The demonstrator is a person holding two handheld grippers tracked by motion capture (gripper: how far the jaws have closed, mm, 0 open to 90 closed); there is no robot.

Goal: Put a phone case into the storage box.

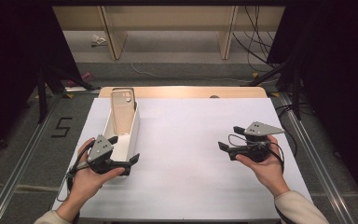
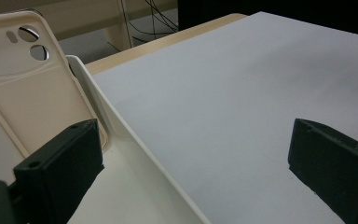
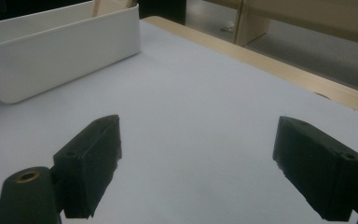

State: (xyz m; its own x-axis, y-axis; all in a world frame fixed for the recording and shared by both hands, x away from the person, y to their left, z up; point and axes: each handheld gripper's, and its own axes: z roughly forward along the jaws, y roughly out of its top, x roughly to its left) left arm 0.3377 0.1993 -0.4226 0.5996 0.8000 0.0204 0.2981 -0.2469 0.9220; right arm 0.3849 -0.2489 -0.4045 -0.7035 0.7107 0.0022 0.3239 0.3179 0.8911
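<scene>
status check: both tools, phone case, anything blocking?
Left tool open, astride the tray wall. Right tool open, over bare table. Phone case leaning upright in tray, untouched. Nothing blocking.

Cream phone case (image 1: 122,109) is showing in a white bin (image 1: 131,135); black-jawed left gripper (image 1: 123,150) and right gripper (image 1: 230,141) are lying over a pale white table sheet (image 1: 186,140).

I work in a lab. Ahead of my grippers, black curtains (image 1: 14,70) flank the white table (image 1: 200,140), cables (image 1: 256,42) trail across the floor, and metal rails (image 1: 21,158) run alongside.
</scene>
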